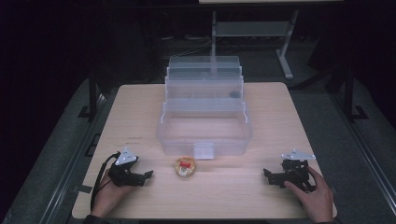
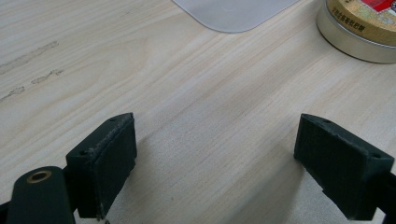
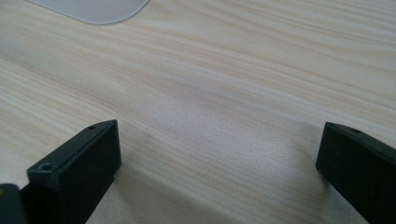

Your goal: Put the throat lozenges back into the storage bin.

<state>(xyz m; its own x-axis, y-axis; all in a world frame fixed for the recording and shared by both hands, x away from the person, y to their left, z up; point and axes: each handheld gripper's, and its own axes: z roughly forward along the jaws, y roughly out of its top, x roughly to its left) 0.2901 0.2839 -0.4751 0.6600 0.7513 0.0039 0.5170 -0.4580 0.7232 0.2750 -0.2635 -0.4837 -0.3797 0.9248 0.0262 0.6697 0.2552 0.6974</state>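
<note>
Two pairs of black jaws, both spread wide and nothing between either of them but bare wood grain. The left gripper [image 1: 147,175] rests on the table [image 1: 140,116] near its front left corner, held in the person's left hand [image 1: 109,191], jaws aimed toward the middle of the front edge. The right gripper [image 1: 267,176] sits near the front right corner in the right hand [image 1: 315,196], jaws aimed back toward the left one. They are well apart.

Between them, closer to the left gripper, lies the small round tin [image 1: 185,167], flat on the table near the front edge, lid up. Being round, it has no long axis to call. In the left gripper view the tin [image 2: 364,28] sits at the top right, a gold lid with a red patch and silvery side wall; there is printed writing on it, too small and blurred to read.

Just behind the tin stands the clear plastic box [image 1: 204,135], open, its trays stepped up and back toward the far edge. Its front latch tab [image 1: 204,150] hangs just behind the tin. A rounded pale corner of the box [image 2: 233,14] peeks in at the top of the left gripper view, and again [image 3: 93,9] in the right gripper view. A faint dark mark [image 1: 135,138] shows on the wood left of the box.
</note>
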